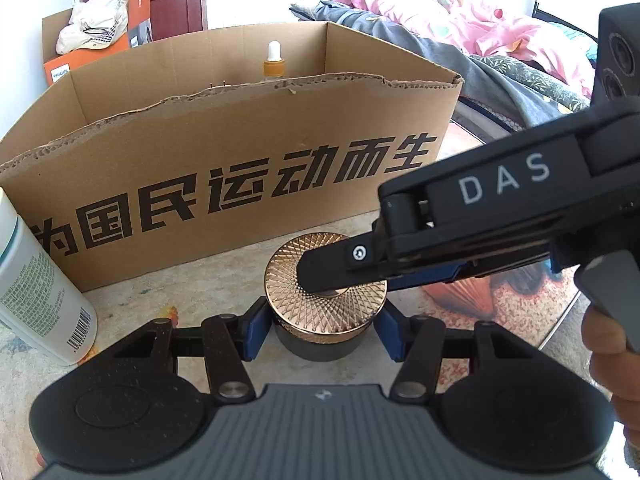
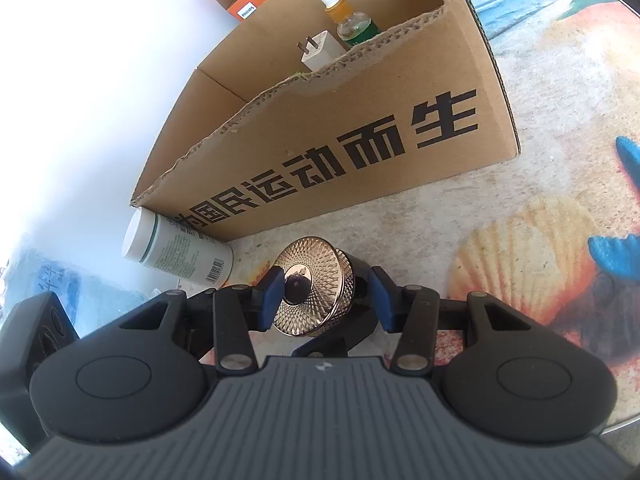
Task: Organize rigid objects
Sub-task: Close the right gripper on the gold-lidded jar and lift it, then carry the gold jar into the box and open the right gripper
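A dark round jar with a gold patterned lid [image 1: 326,288] stands on the table in front of a cardboard box [image 1: 224,176]. My left gripper [image 1: 322,332] has its blue pads against both sides of the jar's dark base. My right gripper [image 2: 324,298] is open around the lid [image 2: 316,286] from above and the side; in the left wrist view its upper finger [image 1: 340,266] lies across the lid top. Inside the box [image 2: 360,128] stand a dropper bottle [image 2: 344,14] and a white charger plug [image 2: 320,50].
A white bottle [image 1: 36,284] stands at the left by the box corner; it also shows in the right wrist view [image 2: 180,254]. An orange Philips box [image 1: 96,52] with cloth sits behind. A bed with pink bedding [image 1: 460,28] lies at the right.
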